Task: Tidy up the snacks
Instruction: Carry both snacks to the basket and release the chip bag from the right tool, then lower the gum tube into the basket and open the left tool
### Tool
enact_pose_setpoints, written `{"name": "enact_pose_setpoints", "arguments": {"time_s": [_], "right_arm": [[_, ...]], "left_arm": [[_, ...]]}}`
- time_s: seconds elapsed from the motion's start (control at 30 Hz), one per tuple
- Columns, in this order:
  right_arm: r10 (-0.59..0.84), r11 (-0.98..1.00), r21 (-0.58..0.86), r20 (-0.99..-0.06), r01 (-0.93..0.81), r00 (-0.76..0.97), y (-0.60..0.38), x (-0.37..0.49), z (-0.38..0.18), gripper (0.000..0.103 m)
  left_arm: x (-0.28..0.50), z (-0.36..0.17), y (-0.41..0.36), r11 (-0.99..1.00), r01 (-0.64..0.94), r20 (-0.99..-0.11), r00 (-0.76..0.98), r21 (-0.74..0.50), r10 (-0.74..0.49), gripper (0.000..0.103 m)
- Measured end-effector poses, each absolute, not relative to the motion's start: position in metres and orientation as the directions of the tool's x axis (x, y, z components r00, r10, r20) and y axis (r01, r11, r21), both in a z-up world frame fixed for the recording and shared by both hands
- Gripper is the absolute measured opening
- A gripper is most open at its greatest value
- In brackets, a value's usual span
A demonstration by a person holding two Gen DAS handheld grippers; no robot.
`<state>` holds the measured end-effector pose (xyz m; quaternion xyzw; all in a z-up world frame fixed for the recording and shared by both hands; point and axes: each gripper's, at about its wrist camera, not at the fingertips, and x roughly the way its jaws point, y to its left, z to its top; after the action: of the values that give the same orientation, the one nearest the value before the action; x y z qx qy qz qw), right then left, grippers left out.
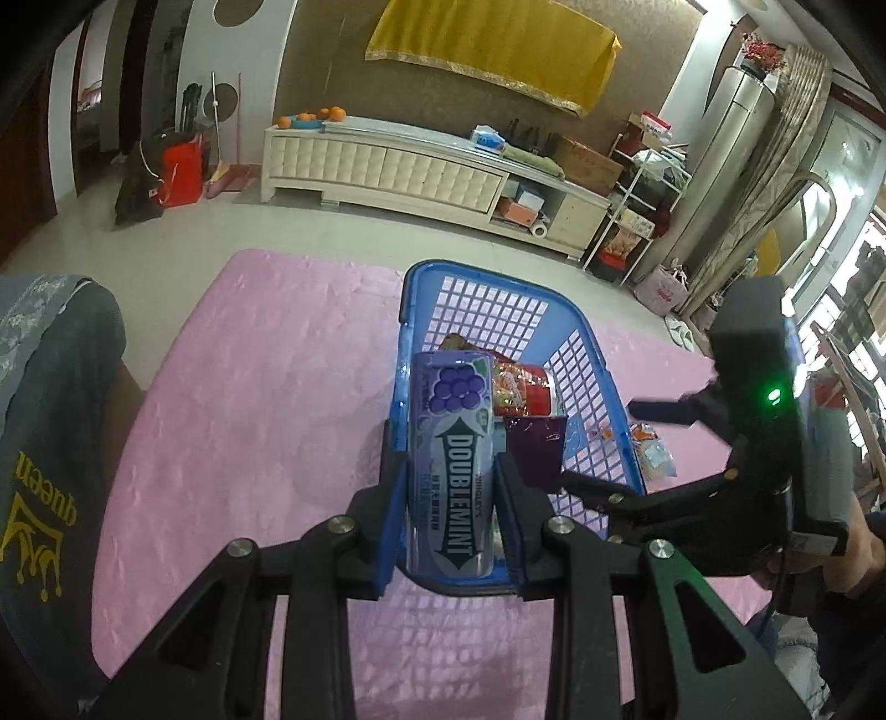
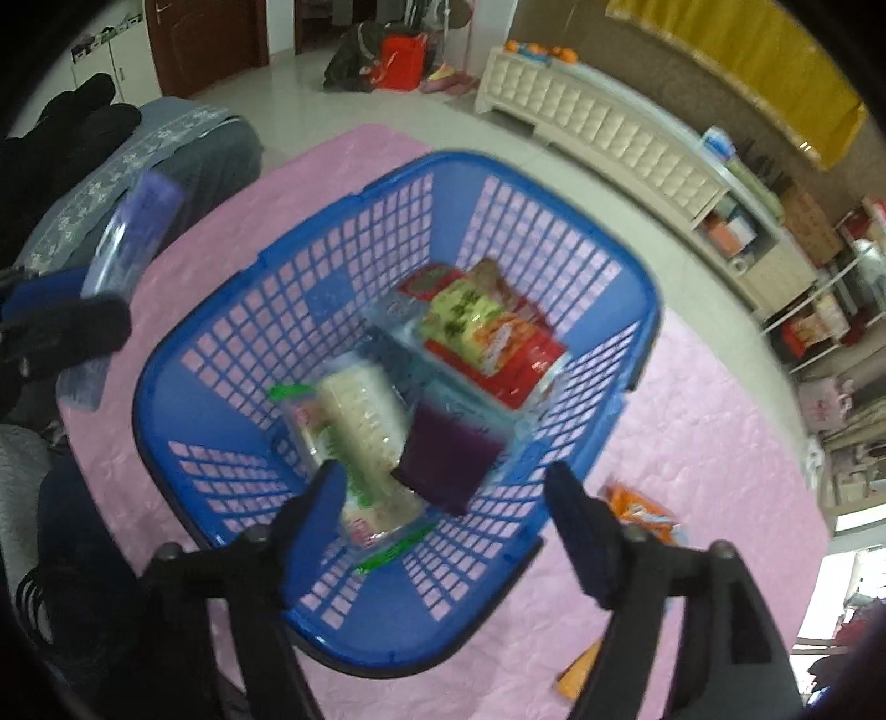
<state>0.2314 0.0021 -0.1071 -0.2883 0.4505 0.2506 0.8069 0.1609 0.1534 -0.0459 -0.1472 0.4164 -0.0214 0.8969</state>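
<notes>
A pink mat [image 1: 249, 387] covered the pale tiled floor [image 1: 360, 232]. Against the far wall stood a long cream cabinet [image 1: 387, 166] with a quilted front, and oranges [image 1: 321, 115] lay at its left end. A yellow cloth [image 1: 493, 50] with a gold border hung on the wall above it. To the left of the cabinet a red bag [image 1: 181, 174] sat on the floor beside a dark bag [image 1: 135, 188]. At the right a tall air conditioner [image 1: 731, 149] stood near a patterned curtain [image 1: 797, 166], with a wire rack [image 1: 648, 199] of boxes beside it. In the right wrist view a brown door [image 2: 205, 44] showed at the upper left
</notes>
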Motion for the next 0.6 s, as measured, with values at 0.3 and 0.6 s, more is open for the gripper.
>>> {"name": "enact_pose_setpoints", "arguments": {"time_s": [0.3,0.6], "right_arm": [[0.184,0.748,-0.205,-0.850,-0.631,0.494,-0.028,0.221,-0.091,0.085],[0.208,0.807,-0.127,-0.853,-0.576,0.479,-0.061,0.231,-0.090,0.085]], "left_arm": [[0.171,-0.044,0.131,0.968,-0.062,-0.768,0.622,-0.244,-0.154,0.028],[0.196,-0.054,0.098,0.982,-0.027,-0.816,0.561,-0.186,-0.139,0.028]]}}
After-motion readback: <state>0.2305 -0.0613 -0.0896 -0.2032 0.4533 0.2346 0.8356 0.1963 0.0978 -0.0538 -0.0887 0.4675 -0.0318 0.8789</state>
